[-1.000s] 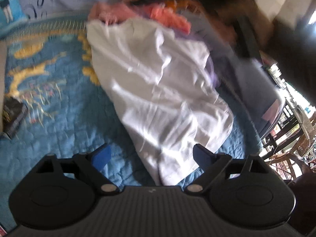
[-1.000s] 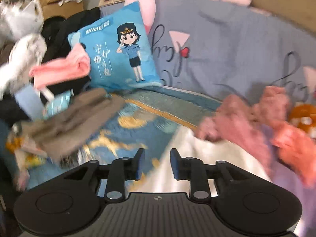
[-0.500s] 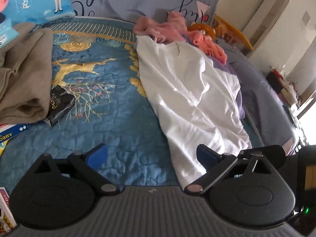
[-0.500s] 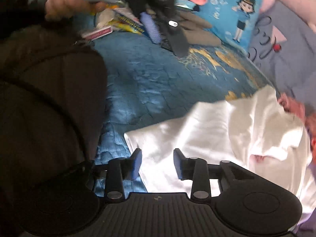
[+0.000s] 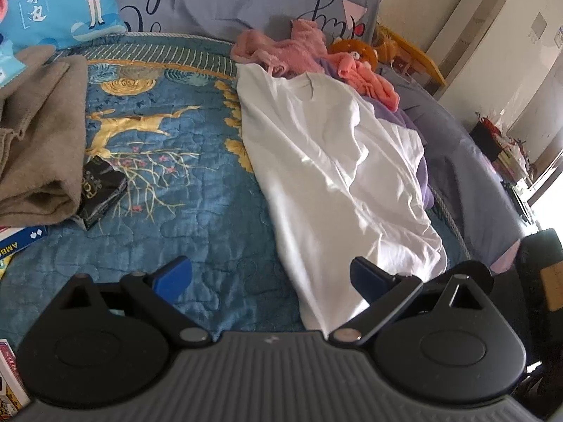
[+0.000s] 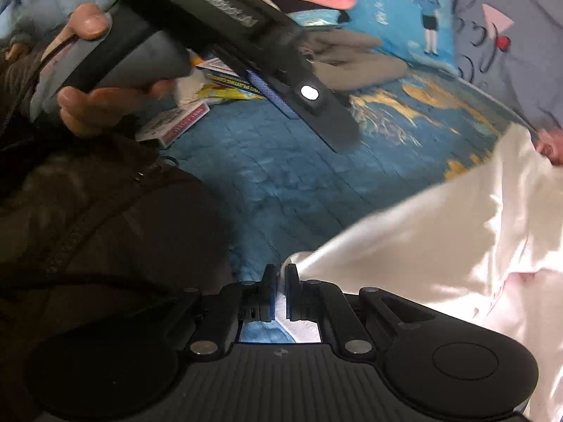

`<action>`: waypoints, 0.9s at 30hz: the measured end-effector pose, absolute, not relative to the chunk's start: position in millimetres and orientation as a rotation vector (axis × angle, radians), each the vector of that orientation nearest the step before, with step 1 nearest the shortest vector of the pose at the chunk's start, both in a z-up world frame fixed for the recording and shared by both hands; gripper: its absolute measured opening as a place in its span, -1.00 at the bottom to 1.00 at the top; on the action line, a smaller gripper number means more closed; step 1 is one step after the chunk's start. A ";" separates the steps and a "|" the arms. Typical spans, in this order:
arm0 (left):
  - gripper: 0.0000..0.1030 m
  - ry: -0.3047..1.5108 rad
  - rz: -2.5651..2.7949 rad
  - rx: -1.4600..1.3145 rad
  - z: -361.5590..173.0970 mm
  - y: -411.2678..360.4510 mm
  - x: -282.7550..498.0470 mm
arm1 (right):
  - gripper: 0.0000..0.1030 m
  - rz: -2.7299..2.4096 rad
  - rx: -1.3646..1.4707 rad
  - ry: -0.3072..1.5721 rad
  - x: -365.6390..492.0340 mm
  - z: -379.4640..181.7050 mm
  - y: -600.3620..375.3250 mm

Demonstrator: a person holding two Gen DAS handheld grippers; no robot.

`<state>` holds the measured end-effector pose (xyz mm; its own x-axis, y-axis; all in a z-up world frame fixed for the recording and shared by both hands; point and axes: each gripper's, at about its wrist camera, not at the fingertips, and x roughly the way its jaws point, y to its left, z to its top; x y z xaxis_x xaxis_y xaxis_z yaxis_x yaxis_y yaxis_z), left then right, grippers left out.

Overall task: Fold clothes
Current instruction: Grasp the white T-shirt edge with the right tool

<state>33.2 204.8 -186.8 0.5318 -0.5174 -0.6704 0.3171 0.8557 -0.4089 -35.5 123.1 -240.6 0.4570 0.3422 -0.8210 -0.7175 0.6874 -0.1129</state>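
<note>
We see white T-shirt spread lengthwise on blue quilt of bed, collar toward pillows. Right gripper pinched tight on hem corner. Left gripper wide apart, holding nothing, above hem. Risk, we judge: thin corner slipping out, or shirt dragging pink clothes touching collar. No containers visible.

Blue quilted bedspread; cream wall; bright window (perhaps a doorway) at right.
</note>
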 end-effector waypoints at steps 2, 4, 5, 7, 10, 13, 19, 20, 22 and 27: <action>0.90 0.879 -0.501 -0.255 -186.8 206.1 33.9 | -0.77 0.642 -0.537 0.933 -31.3 -250.9 124.3; 0.90 0.880 -0.499 -0.260 -186.9 206.8 34.4 | -0.71 0.655 -0.500 0.942 -37.6 -245.5 114.8; 0.90 0.880 -0.499 -0.260 -186.9 207.0 34.3 | -0.57 0.669 -0.471 0.930 -41.2 -238.8 109.6; 0.90 0.880 -0.501 -0.260 -187.0 207.2 34.4 | -0.30 0.656 -0.441 0.895 -46.2 -226.2 97.4; 0.90 0.889 -0.503 -0.257 -188.1 205.4 35.6 | -0.24 0.559 -0.446 0.875 -51.1 -216.8 72.6; 0.90 0.913 -0.507 -0.228 -191.8 198.9 36.5 | -0.25 0.475 -0.481 0.912 -55.4 -225.9 49.0; 0.93 0.986 -0.530 -0.182 -203.5 181.0 40.1 | -0.24 0.468 -0.564 0.921 -77.9 -242.9 38.5; 0.93 0.988 -0.533 -0.177 -204.0 179.1 40.3 | -0.23 0.494 -0.594 0.901 -80.4 -244.8 42.9; 0.93 0.990 -0.534 -0.178 -204.3 178.4 40.6 | -0.18 0.549 -0.657 0.857 -84.5 -248.4 53.1; 0.93 0.989 -0.526 -0.192 -204.3 181.2 41.5 | -0.16 0.662 -0.839 0.751 -83.6 -263.1 88.9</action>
